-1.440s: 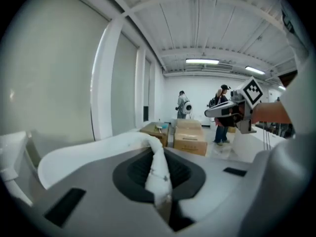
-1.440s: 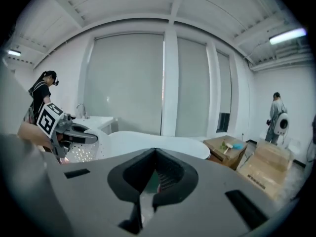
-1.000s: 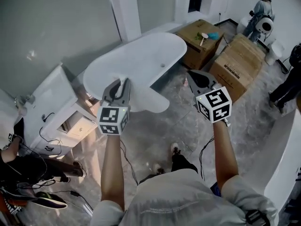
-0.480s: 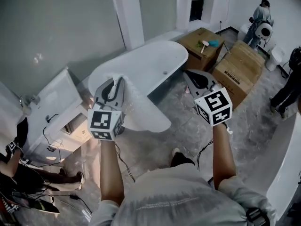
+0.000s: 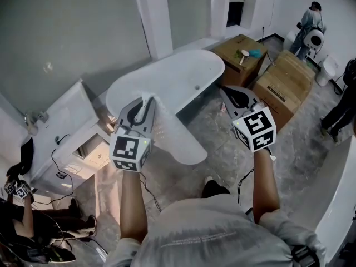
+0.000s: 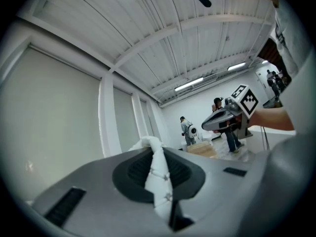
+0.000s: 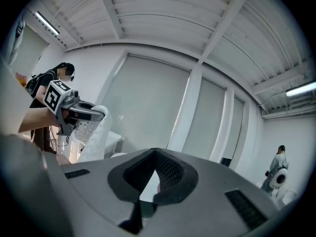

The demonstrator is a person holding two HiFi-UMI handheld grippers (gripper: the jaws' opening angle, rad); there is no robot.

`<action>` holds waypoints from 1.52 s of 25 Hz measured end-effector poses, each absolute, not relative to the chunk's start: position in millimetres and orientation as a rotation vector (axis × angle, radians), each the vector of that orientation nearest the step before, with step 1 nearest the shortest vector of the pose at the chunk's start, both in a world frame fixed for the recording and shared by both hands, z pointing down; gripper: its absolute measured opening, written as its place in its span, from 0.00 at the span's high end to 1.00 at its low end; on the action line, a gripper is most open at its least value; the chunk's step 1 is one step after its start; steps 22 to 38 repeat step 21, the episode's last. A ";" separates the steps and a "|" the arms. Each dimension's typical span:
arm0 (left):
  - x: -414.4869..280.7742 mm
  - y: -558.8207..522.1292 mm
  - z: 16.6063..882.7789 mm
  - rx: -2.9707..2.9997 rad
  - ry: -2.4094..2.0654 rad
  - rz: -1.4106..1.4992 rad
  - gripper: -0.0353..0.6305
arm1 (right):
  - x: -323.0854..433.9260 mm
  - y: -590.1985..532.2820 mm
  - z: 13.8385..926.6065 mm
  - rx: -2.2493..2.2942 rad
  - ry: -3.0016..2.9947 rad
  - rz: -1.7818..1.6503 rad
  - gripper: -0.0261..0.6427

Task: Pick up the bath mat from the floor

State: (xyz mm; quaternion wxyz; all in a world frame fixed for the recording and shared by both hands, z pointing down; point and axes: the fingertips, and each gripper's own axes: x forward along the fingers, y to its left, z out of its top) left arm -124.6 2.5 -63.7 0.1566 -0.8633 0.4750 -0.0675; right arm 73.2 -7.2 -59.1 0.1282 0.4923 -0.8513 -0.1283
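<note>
The white quilted bath mat (image 5: 177,133) hangs off the floor from my left gripper (image 5: 146,99), which is shut on its top edge. In the left gripper view a bunched fold of the mat (image 6: 158,174) is pinched between the dark pads. The right gripper view shows the left gripper (image 7: 81,110) from the side, the mat (image 7: 96,135) drooping below it. My right gripper (image 5: 226,90) floats to the right of the mat, apart from it, at about the same height. Its jaws meet at the tips with nothing between them (image 7: 155,153).
A white bathtub (image 5: 183,68) stands right behind the mat. Cardboard boxes (image 5: 285,78) lie at the right, one with a brush (image 5: 243,53) on top. A white cabinet (image 5: 64,124) and cables are at the left. People stand at the far right (image 5: 310,22) and lower left (image 5: 22,204).
The mat now hangs a little lower and further right across the view below the left gripper. The right gripper has hardly moved. The person at the lower left has shifted.
</note>
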 end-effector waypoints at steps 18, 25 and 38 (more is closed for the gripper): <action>-125.2 0.9 -46.6 -2.488 1.381 -0.231 0.90 | 79.1 -9.1 -39.4 1.436 -2.443 -0.328 0.95; -128.1 0.2 -45.0 -2.492 1.380 -0.242 0.90 | 74.9 -11.2 -40.4 1.424 -2.442 -0.333 0.95; -128.1 0.2 -45.0 -2.492 1.380 -0.242 0.90 | 74.9 -11.2 -40.4 1.424 -2.442 -0.333 0.95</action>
